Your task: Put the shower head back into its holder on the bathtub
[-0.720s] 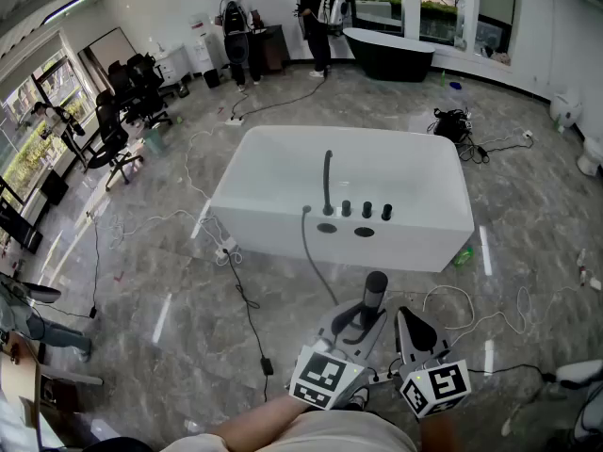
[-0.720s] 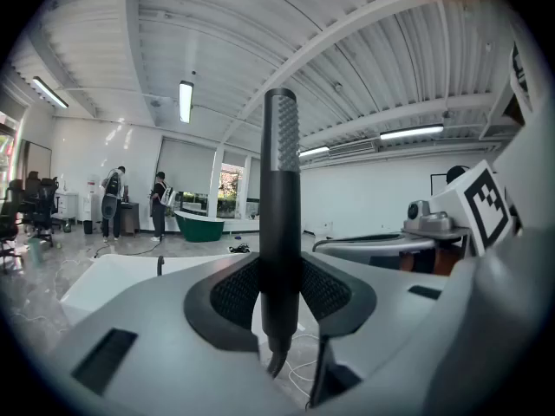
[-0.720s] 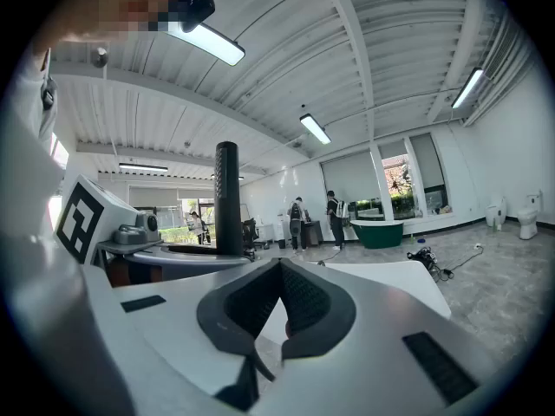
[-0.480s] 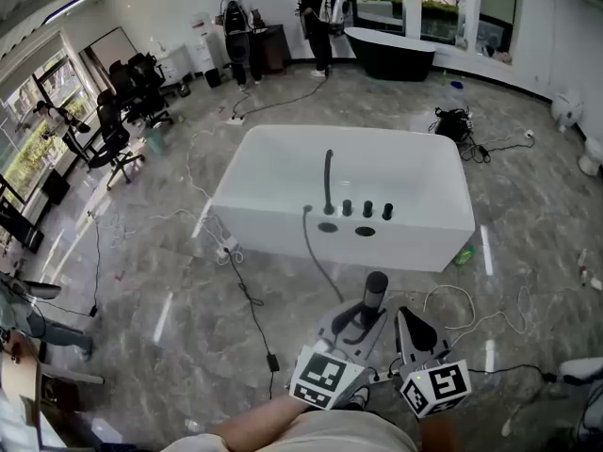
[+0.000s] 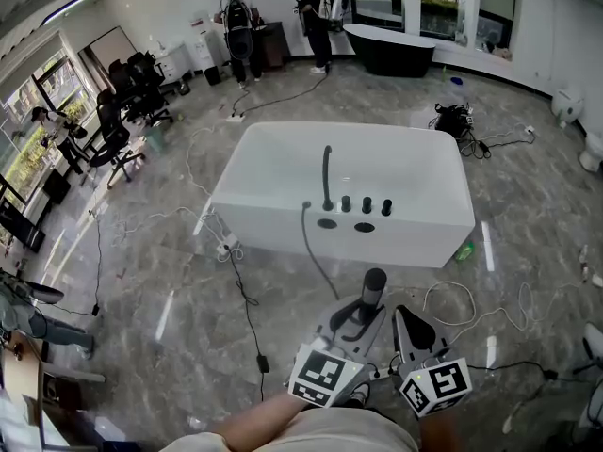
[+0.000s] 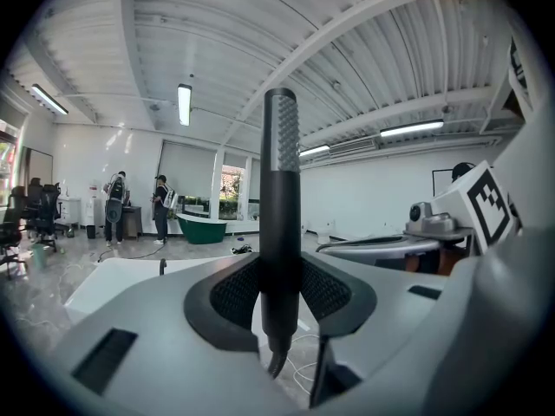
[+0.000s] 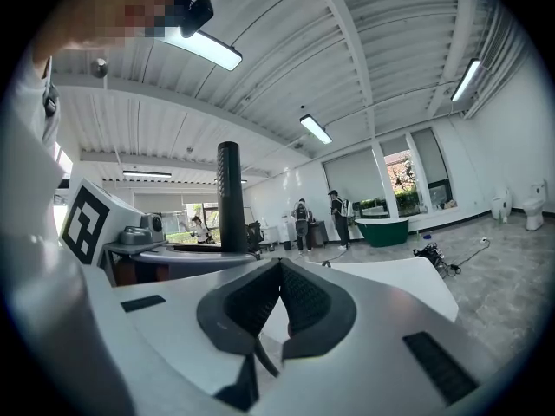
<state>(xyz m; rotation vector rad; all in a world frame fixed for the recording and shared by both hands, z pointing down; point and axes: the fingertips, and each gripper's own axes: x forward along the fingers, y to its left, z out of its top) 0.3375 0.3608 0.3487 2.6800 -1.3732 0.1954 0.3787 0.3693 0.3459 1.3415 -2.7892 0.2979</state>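
The black stick-shaped shower head (image 5: 374, 285) stands upright between the pads of my left gripper (image 5: 363, 314), which is shut on its handle (image 6: 280, 232). Its dark hose (image 5: 316, 262) runs from the handle up to the deck of the white bathtub (image 5: 283, 144) ahead. On that deck stand a black spout (image 5: 327, 179), three knobs (image 5: 366, 205) and two dark round holder openings (image 5: 327, 225). My right gripper (image 5: 407, 320) is beside the left one, its pads (image 7: 303, 297) meeting at the tips with nothing between them. The shower head (image 7: 230, 198) shows to its left.
Cables and a power strip (image 5: 226, 249) lie on the grey marble floor around the tub. A green bottle (image 5: 462, 252) lies at the tub's front right corner. Two people (image 5: 237, 26) stand by a black tub (image 5: 386, 50) at the back; office chairs (image 5: 127, 92) are at the left.
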